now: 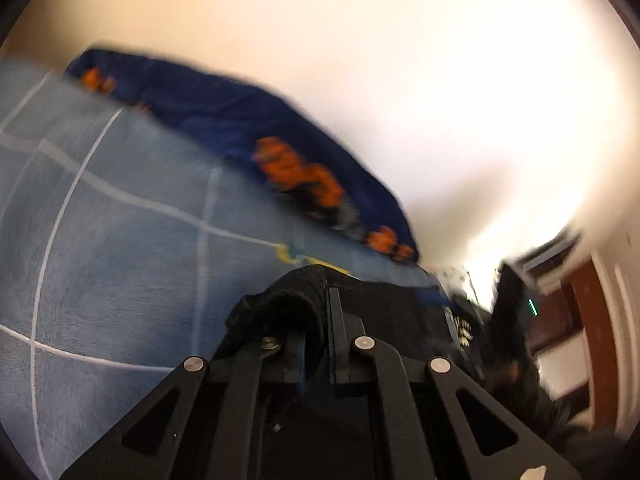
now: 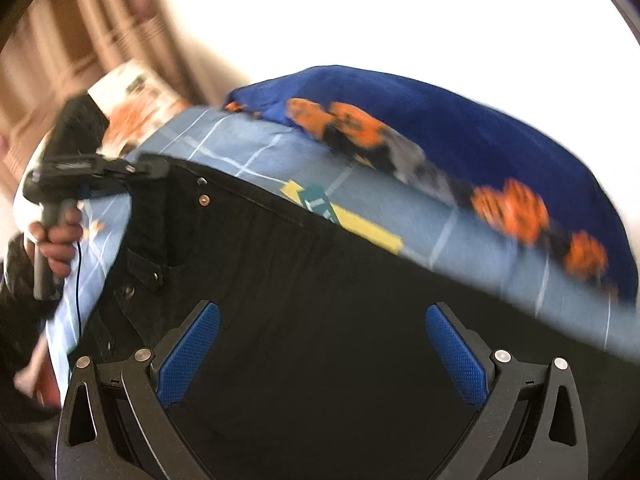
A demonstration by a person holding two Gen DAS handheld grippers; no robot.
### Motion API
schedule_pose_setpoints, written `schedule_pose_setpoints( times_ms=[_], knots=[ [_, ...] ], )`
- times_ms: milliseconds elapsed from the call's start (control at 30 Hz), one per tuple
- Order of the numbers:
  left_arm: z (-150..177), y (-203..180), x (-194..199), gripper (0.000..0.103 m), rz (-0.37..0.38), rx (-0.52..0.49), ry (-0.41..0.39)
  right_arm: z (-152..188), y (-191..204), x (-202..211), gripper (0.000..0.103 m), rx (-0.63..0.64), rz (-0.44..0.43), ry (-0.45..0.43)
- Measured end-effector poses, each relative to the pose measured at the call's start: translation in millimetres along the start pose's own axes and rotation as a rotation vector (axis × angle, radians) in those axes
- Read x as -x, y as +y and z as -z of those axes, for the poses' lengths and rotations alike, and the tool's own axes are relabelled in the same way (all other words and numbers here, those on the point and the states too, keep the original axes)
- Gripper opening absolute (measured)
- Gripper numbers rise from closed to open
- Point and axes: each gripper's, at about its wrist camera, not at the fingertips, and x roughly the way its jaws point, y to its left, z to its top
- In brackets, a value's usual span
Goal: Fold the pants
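Closest to us, the left gripper was clenched on the waistband of the black pants — lying across the blue bedspread. The right gripper hovered released above them. We judged the fold just starting; next, it needed its own hold.

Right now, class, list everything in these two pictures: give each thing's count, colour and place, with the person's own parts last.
pants: one, black, spread on the bedspread, one edge pinched in the left gripper
bedspread: one, light blue with white lines, under the pants
blanket: one, dark blue with orange prints, along the bedspread's far side
left gripper: one, black, shut on the pants
right gripper: one, black with blue pads, open above the pants
hand: one, on the left gripper's handle
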Motion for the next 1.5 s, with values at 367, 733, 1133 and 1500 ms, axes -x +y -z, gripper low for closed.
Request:
schedule_pose_setpoints(
  times_ms=[367, 733, 1133, 1500],
  knots=[
    [15.4, -38.7, 32.2, 0.005, 0.027, -0.101, -0.021, -70.2, -24.4, -41.8, 0.094, 0.327, -0.209, 0.250],
    [12.2, -36.9, 32.3, 0.005, -0.013, -0.057, -0.040, -48.9, -48.5, -68.1, 0.067, 0.375, -0.250, 0.342],
    [6.5, -31.4, 23.1, 0.005, -0.072, -0.031, -0.034, -14.5, -102.1, -55.4, 0.027, 0.292, -0.162, 0.372],
    [7.7, -44.9, 35.1, 0.007, -0.127, -0.081, -0.005, 6.6, -73.1, 12.3, 0.011, 0.267, 0.050, 0.213]
  ],
)
